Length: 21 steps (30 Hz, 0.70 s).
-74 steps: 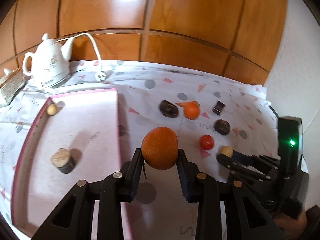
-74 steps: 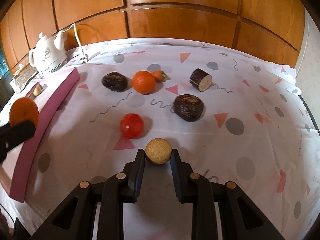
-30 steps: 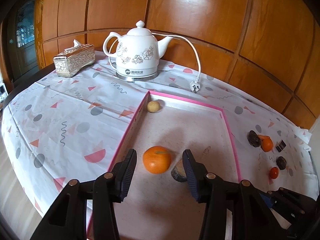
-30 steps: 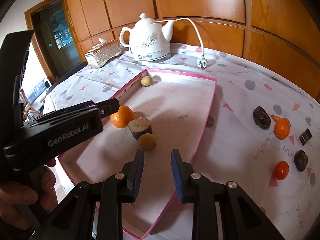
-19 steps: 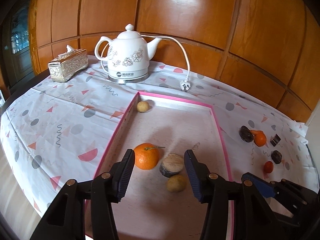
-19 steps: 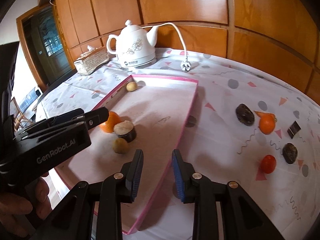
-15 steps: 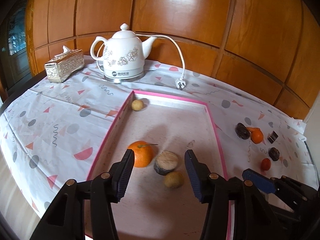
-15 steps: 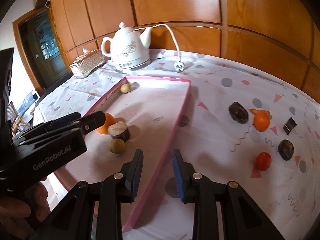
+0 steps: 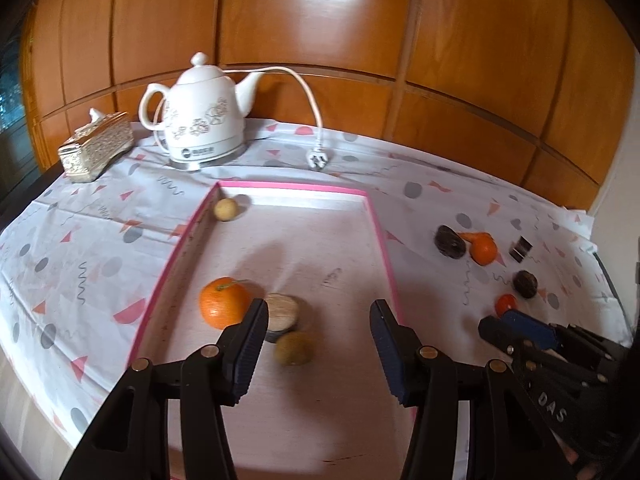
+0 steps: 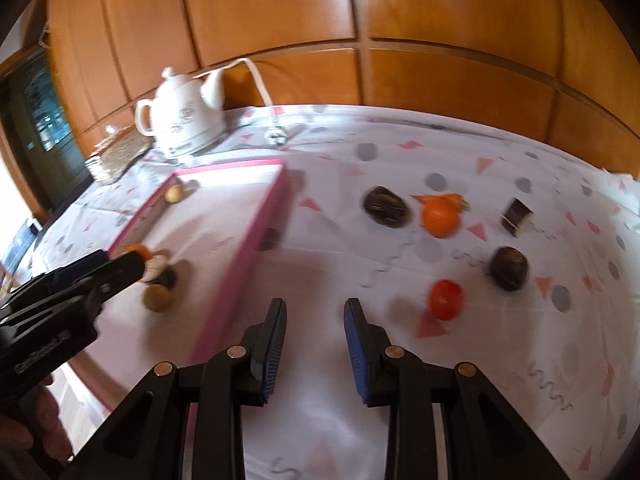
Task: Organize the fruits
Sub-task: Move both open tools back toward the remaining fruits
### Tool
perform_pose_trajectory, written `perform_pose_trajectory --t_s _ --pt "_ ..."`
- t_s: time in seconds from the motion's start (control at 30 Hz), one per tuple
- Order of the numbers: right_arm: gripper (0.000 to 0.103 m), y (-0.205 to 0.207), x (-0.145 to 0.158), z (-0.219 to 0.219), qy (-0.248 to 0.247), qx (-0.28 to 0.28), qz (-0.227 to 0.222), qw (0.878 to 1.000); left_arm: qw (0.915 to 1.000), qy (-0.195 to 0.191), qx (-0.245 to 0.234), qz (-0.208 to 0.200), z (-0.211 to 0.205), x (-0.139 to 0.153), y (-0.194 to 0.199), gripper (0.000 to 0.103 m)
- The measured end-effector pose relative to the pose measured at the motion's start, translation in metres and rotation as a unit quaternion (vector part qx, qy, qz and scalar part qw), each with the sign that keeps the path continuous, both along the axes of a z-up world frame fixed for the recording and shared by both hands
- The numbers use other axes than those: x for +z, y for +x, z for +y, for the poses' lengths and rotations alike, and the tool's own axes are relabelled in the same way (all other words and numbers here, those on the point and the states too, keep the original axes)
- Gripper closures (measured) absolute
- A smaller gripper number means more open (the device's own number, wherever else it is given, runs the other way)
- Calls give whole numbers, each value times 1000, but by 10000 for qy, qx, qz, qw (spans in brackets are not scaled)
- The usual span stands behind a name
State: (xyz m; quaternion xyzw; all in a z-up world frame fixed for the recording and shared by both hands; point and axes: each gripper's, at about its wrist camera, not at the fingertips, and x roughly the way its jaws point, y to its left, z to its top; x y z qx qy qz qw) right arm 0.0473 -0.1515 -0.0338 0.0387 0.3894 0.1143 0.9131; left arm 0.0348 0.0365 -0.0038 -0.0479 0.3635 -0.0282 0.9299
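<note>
A pink-rimmed tray [image 9: 292,187] holds an orange [image 9: 224,302], a brown cut piece [image 9: 282,312], a small yellowish fruit [image 9: 294,348] and another small one [image 9: 225,209] in its far corner. My left gripper [image 9: 318,308] hovers open and empty over the tray's near part. My right gripper [image 10: 316,304] is narrowly open and empty over the cloth, just right of the tray's rim [image 10: 248,248]. On the cloth lie a red fruit [image 10: 446,300], two dark fruits [image 10: 509,268] [image 10: 386,206], an orange [image 10: 440,216] and a dark cut piece [image 10: 516,212].
A white kettle [image 9: 200,120] with its cord and plug [image 9: 318,158] stands behind the tray, against the wood-panelled wall. A patterned tissue box [image 9: 96,146] sits at the far left. The table's edge runs close along the left and front.
The orange and the small yellowish fruit, held earlier, now lie in the tray. Both grippers have drawn back empty, and the right one has swung right toward the fruits on the cloth.
</note>
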Motion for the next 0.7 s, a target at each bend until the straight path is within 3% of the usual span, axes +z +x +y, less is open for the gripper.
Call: perform_pose_trajectory --t_s 0.33,0.7 --pt "73 2 -9 -46 -106 -624 40 9980 9988 127 -477 12 -33 3 -1 49" --pt "73 -3 -29 -119 -66 -1510 306 9880 9935 167 -1119 156 -80 0 6 49"
